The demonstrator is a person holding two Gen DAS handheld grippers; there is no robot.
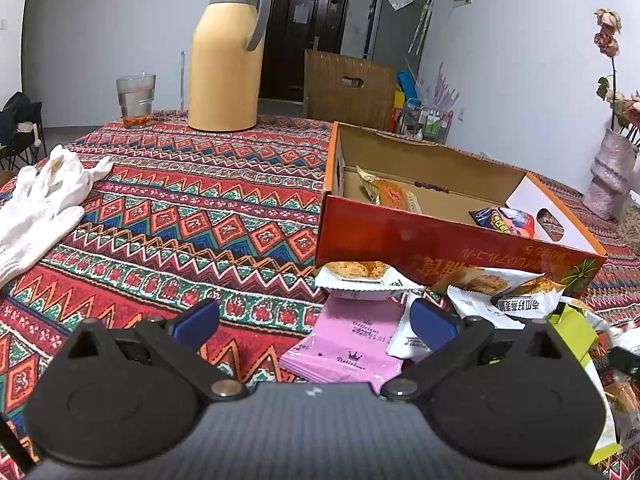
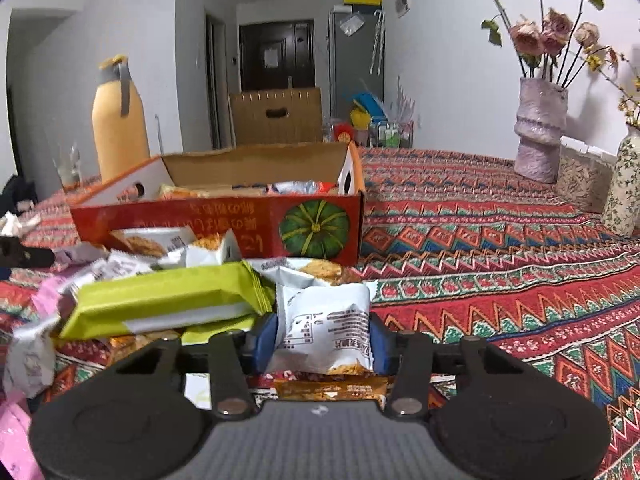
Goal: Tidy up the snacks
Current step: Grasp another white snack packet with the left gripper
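A red cardboard box [image 1: 440, 236] [image 2: 224, 220] with a pumpkin print lies open on the patterned tablecloth, a few snack packets inside. Loose snacks are heaped in front of it: a pink packet [image 1: 352, 344], white cracker packets [image 1: 356, 274] and a lime-green pack [image 2: 160, 304]. My right gripper [image 2: 324, 336] is shut on a white snack packet [image 2: 324, 328], blue pads pressing both sides. My left gripper [image 1: 316, 320] stands open just above the pink packet, nothing between its fingers.
A yellow thermos [image 1: 226, 56] and a glass [image 1: 136, 96] stand at the far side. White gloves [image 1: 44, 196] lie at the left. Vases with dried flowers [image 2: 540, 132] stand at the right, with a wooden chair [image 1: 348, 88] behind the table.
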